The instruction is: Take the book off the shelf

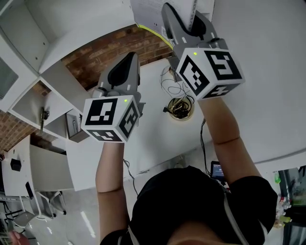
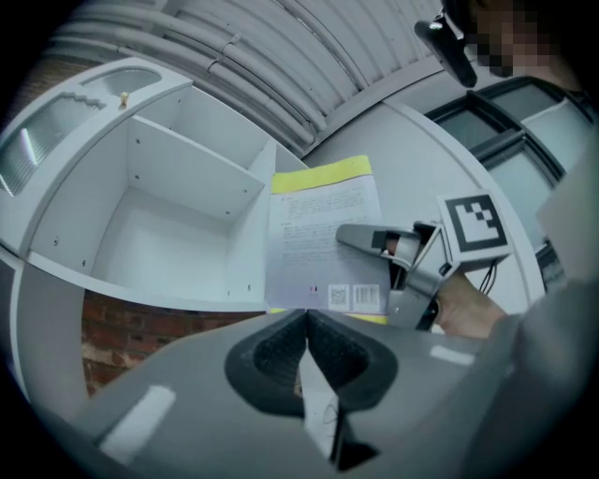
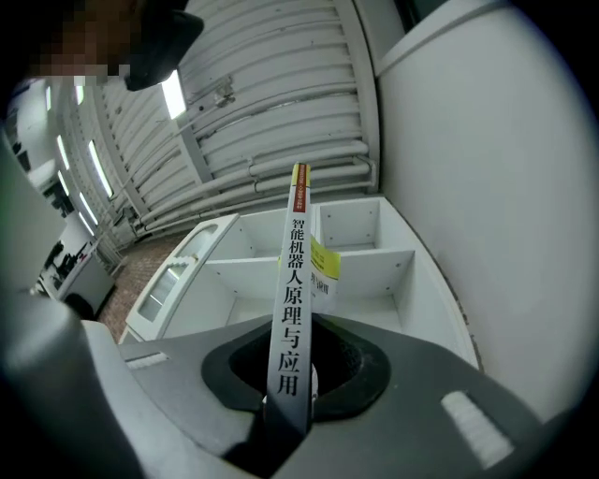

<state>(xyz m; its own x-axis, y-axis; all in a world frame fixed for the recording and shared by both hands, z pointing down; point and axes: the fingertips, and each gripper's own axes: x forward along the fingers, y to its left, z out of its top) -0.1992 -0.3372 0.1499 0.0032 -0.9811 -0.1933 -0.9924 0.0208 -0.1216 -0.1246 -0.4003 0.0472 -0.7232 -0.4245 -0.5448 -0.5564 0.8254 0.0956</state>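
My right gripper is shut on a thin book, whose white spine with dark printed characters runs up between the jaws. In the left gripper view the same book shows a white cover with a yellow edge and a barcode. It is out in the air just in front of the white shelf, with the right gripper clamped on its right side. In the head view the book sticks up at the top, past the right gripper. My left gripper is shut with nothing in it and is held lower left.
The shelf's cubbies near the book look bare. A brick wall runs behind the shelf. A round container of tangled cables sits on the white surface between my arms. A white wall is close on the right.
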